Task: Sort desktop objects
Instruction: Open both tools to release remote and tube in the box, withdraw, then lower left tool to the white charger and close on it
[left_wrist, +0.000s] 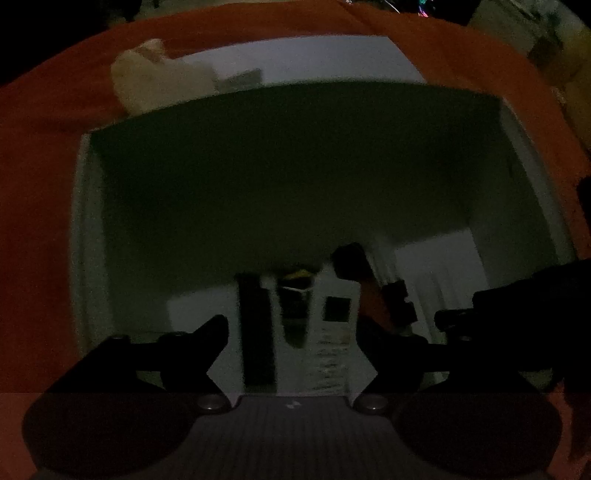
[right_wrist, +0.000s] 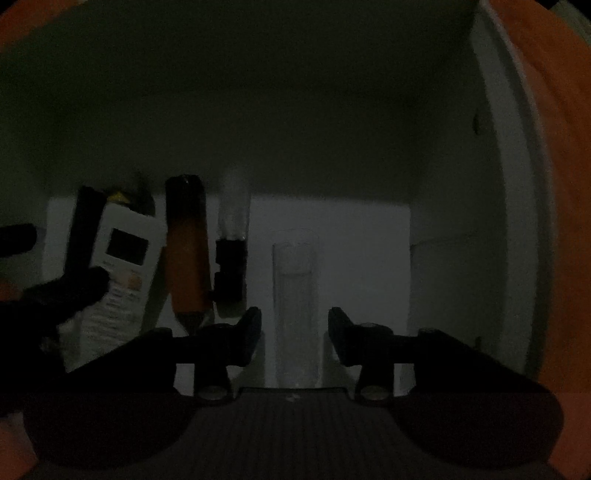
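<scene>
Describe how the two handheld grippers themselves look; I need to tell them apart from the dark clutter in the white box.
Both look alike. The left gripper and the right gripper each have two black, angular fingers on black arms, with a small round silvery fastener at each finger's base. Between these lies a grey, finely ribbed body bearing a tiny pale mark. No cables or sleeves are visible.

An orange-red cloth covers the desk. On it stands a white storage box with tall walls, its inside dim. At the box's far left corner a crumpled beige cloth lies on the orange-red cloth, touching the rim. On the box floor lie a white remote control, an orange marker and a clear tube, side by side.
</scene>
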